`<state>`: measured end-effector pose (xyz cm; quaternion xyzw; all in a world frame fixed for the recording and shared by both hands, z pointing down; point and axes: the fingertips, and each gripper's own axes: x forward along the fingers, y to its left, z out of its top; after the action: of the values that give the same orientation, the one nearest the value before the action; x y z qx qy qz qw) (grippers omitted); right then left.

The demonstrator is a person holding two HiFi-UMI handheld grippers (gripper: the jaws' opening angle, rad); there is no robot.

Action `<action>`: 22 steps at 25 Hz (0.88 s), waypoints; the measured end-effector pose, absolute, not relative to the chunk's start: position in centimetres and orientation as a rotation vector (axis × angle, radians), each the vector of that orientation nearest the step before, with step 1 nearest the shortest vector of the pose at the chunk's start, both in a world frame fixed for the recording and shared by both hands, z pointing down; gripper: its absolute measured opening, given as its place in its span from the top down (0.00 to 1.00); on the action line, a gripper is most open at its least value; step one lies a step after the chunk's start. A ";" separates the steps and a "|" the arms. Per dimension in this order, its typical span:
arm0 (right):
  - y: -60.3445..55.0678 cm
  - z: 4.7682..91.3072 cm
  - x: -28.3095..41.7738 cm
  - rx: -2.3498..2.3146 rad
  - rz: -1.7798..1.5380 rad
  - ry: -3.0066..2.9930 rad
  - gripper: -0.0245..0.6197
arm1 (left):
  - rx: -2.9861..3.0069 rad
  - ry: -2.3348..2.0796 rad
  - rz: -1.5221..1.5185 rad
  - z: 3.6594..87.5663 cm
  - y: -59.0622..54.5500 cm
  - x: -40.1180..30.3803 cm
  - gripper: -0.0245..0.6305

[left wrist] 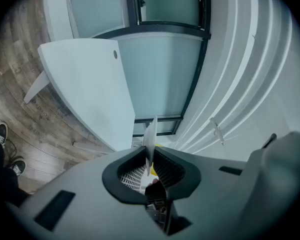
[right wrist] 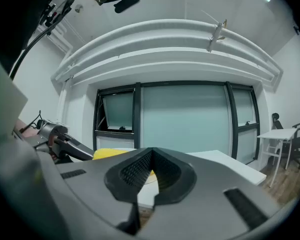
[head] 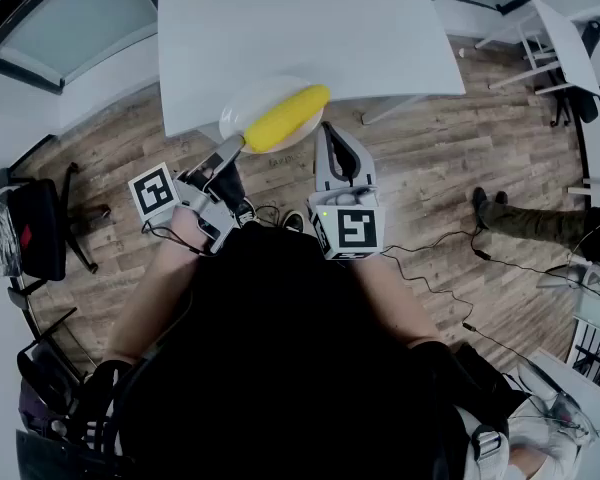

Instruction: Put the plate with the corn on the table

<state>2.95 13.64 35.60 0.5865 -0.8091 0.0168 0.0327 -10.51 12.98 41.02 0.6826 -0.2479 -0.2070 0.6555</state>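
plate with corn, right at the counter's near edge
left hand-held gripper pinches its 7 o'clock rim; right hand-held gripper closed, empty.

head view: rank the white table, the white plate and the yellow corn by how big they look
1. white table
2. white round plate, partly covered by the corn
3. yellow corn cob, nearly as long as the plate but much narrower

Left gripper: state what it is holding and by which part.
The left gripper is shut on the plate, pinching its near rim; the corn lies on the plate.
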 end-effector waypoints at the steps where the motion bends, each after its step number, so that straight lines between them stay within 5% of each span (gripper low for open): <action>1: 13.4 35.6 2.8 1.813 0.052 -2.486 0.96 | 1.551 -0.567 -0.464 41.0 12.7 -10.7 0.91; 22: 3.4 37.1 2.6 1.947 0.109 -2.381 0.96 | 1.551 -0.540 -0.420 43.6 1.2 -11.5 0.91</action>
<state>2.62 3.37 37.09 0.6323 -0.7733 0.0353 0.0319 -11.53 1.17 43.59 0.6858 -0.2389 -0.1856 0.6619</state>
